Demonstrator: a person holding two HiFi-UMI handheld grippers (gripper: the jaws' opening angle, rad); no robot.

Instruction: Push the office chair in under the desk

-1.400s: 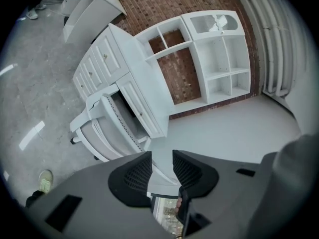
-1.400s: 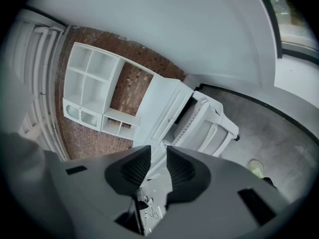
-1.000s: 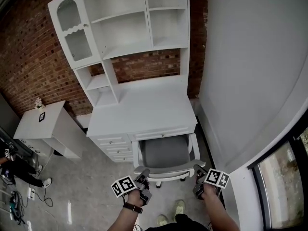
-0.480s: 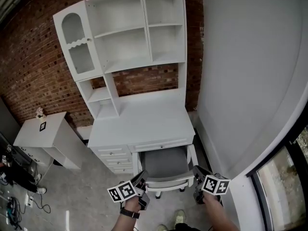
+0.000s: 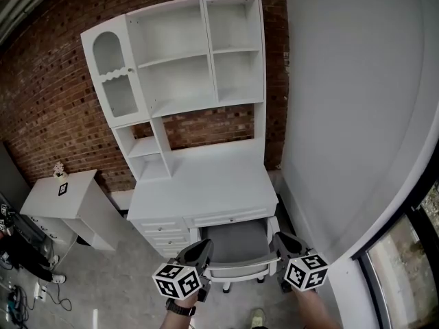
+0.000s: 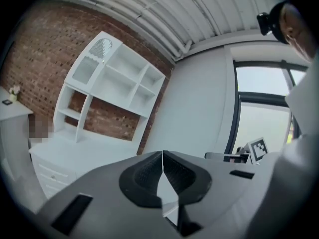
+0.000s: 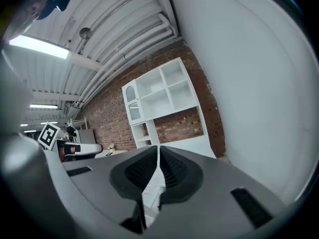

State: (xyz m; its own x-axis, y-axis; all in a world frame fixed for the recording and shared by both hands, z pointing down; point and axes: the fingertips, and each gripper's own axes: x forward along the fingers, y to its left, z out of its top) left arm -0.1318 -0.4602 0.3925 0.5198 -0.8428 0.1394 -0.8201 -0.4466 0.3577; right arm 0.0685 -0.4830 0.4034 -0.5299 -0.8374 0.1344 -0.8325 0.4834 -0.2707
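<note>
The office chair (image 5: 236, 241), grey seat in a white frame, stands tucked under the white desk (image 5: 206, 187), its back rail toward me. My left gripper (image 5: 203, 247) hangs above the chair's left rear corner and my right gripper (image 5: 280, 239) above its right rear corner, both apart from the chair. Both have just been closing with nothing between their jaws. In the left gripper view the left gripper (image 6: 162, 156) has its pads meeting at the tips. In the right gripper view the right gripper (image 7: 158, 151) is likewise shut and empty.
A white hutch (image 5: 185, 60) with open shelves rises from the desk against the brick wall. A drawer stack (image 5: 164, 230) sits left of the chair. A white side cabinet (image 5: 58, 199) stands further left. A grey wall (image 5: 357, 115) and a window (image 5: 422, 252) close the right side.
Both grippers have risen from the chair's back toward the head camera and rolled, their marker cubes now larger. The left jaws have shut. The view has tilted up the hutch.
</note>
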